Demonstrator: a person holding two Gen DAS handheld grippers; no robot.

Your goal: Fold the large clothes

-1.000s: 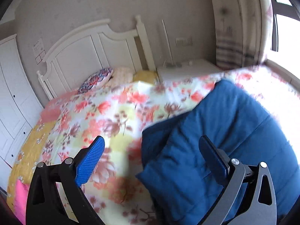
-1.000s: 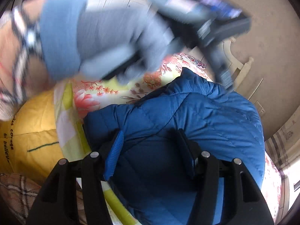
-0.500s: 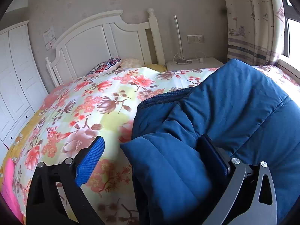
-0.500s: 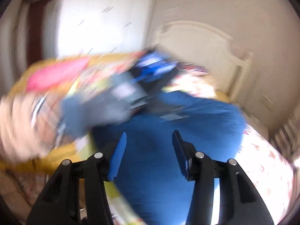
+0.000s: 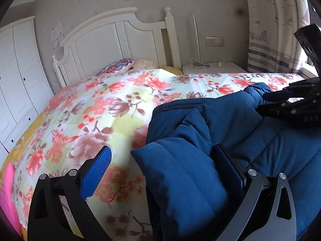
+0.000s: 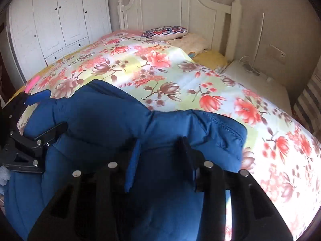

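Note:
A blue padded jacket [image 5: 230,132] lies bunched on the near side of a bed with a floral cover [image 5: 112,108]. My left gripper [image 5: 162,166] is open; its right finger presses into a puffed fold of the jacket and its left finger hangs free over the cover. In the right wrist view the jacket [image 6: 112,124] fills the near foreground. My right gripper [image 6: 160,158] is open with jacket fabric between its fingers, at the jacket's right edge. The left gripper [image 6: 30,124] shows at the jacket's left edge; the right gripper [image 5: 297,104] shows at the right.
A white headboard [image 5: 112,40] and pillows [image 6: 168,32] stand at the far end of the bed. A white wardrobe [image 6: 58,18] is on the left. A white nightstand [image 5: 212,68] with cables and a curtain [image 5: 268,30] are at the right. A pink item [image 5: 8,188] lies at the bed's left edge.
The right gripper swung from over the gloved hand to the jacket's right edge, jaws narrowing around fabric. The left gripper moved in so its right finger digs into the jacket fold.

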